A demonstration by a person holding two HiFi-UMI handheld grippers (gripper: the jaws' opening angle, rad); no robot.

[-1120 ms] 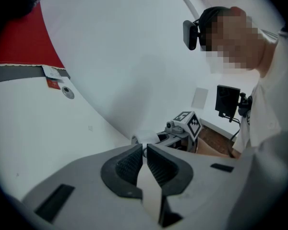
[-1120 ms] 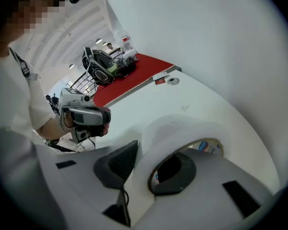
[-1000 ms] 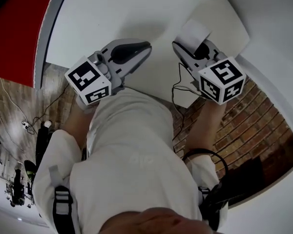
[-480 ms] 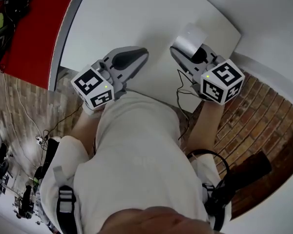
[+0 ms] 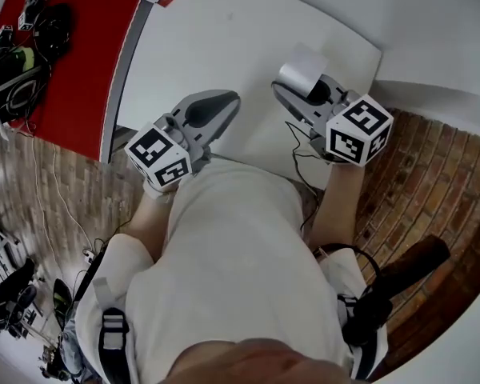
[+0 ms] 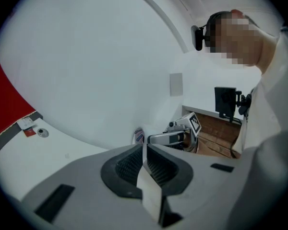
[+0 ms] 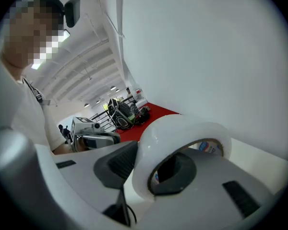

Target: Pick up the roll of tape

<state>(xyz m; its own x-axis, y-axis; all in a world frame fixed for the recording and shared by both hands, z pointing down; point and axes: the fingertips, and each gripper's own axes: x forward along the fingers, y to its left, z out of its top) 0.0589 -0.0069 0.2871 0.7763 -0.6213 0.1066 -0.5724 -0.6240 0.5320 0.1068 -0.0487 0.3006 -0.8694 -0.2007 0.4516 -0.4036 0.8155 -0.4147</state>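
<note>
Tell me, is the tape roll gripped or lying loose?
Gripped. The right gripper clamps the wall of the roll of tape: one pad outside, the other inside its core.

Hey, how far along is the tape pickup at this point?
Done: the right gripper is shut on the roll of tape, with one jaw through its core and the other outside.
In hand: the roll looks clear of the white table, though that is hard to confirm. The left gripper pinches a thin pale strip.
Left: probably nothing but holding on.
</note>
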